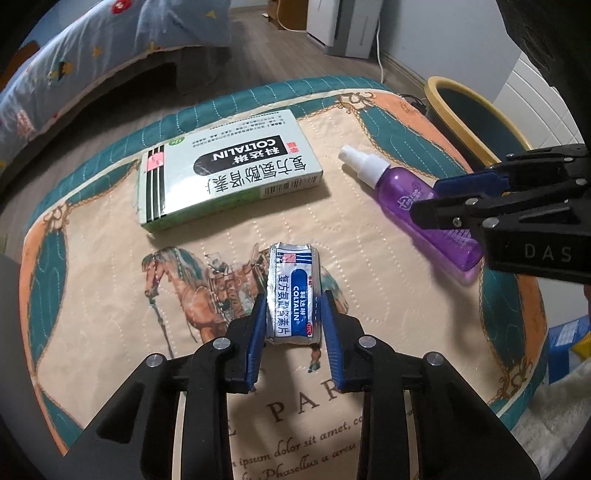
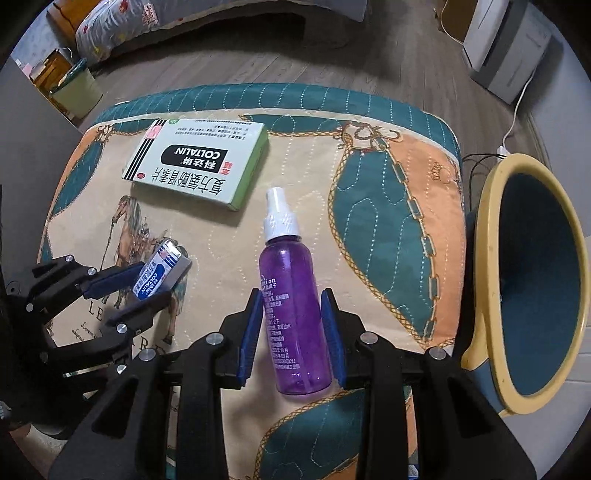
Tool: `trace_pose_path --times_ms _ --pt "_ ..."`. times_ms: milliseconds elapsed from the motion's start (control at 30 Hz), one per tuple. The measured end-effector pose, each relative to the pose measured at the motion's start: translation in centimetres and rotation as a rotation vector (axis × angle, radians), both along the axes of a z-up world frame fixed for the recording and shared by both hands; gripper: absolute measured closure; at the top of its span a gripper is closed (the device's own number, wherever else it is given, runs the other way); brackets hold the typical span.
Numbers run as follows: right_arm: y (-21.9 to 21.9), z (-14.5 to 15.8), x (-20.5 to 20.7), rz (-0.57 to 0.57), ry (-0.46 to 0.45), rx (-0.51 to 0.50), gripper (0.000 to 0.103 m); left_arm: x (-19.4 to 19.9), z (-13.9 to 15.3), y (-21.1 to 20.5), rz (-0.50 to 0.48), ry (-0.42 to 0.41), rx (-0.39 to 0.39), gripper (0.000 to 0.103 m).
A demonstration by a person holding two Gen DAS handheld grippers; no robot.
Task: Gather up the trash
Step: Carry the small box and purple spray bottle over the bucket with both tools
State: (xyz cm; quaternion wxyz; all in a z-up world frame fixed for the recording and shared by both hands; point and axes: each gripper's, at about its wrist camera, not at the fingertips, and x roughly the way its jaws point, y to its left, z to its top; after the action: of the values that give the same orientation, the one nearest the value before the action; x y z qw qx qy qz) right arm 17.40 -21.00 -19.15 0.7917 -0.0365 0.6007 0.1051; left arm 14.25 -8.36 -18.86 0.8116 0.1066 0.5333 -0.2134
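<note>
My left gripper [image 1: 293, 314] is clenched on the foil blister pack [image 1: 293, 291], a crinkled silver strip with a blue and white printed label, its blue ribbed pads pressing both long edges. The pack lies flat on the quilted cloth [image 1: 369, 236], over the printed horse. My right gripper [image 2: 293, 325] grasps the purple spray bottle [image 2: 291, 295], a translucent plastic cylinder with a white ribbed pump cap; the pads sit against its sides near the base. The bottle lies on the cloth just right of the blister pack, cap pointing away from me.

Beyond the blister pack, and slightly left of it, a flat rectangular cardboard medicine box [image 1: 229, 166] rests on the cloth, white and pale green with black stripes and bold lettering. The cloth is stitched padding in cream, orange and teal with a rope-and-buckle border, and it covers the whole bench.

Right of the bottle, off the bench edge, stands a bin [image 2: 532, 280] with a smooth yellow rim and dark teal interior. Behind the box: grey wood-grain floor, a bed with a patterned blue quilt [image 1: 92, 55], a white appliance [image 1: 343, 26] and a trailing white cable.
</note>
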Motion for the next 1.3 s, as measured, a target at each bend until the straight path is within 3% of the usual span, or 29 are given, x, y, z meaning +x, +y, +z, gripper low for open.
trace_pose_path --times_ms 267,467,667,967,1133,1300 --pt "-0.6 -0.1 0.0 -0.014 0.006 0.027 0.070 0.1 -0.1 -0.7 0.004 -0.007 0.004 0.072" --pt "-0.5 -1.6 -0.1 -0.019 0.083 0.053 0.070 0.0 -0.3 -0.8 -0.006 -0.010 0.009 0.072" --pt "-1.4 -1.3 0.0 -0.058 0.097 0.087 0.071 0.0 -0.2 -0.9 -0.010 -0.009 0.015 0.072" --pt "-2.7 1.2 -0.5 -0.082 0.049 0.081 0.071 0.1 0.3 -1.2 -0.005 0.001 0.015 0.073" --pt "-3.6 3.3 -1.0 -0.101 0.011 0.103 0.071 -0.1 2.6 -1.6 -0.013 -0.063 -0.028 0.073" --pt "-6.1 7.5 -0.8 -0.149 -0.080 0.132 0.071 -0.2 5.5 -2.1 -0.025 -0.131 -0.066 0.073"
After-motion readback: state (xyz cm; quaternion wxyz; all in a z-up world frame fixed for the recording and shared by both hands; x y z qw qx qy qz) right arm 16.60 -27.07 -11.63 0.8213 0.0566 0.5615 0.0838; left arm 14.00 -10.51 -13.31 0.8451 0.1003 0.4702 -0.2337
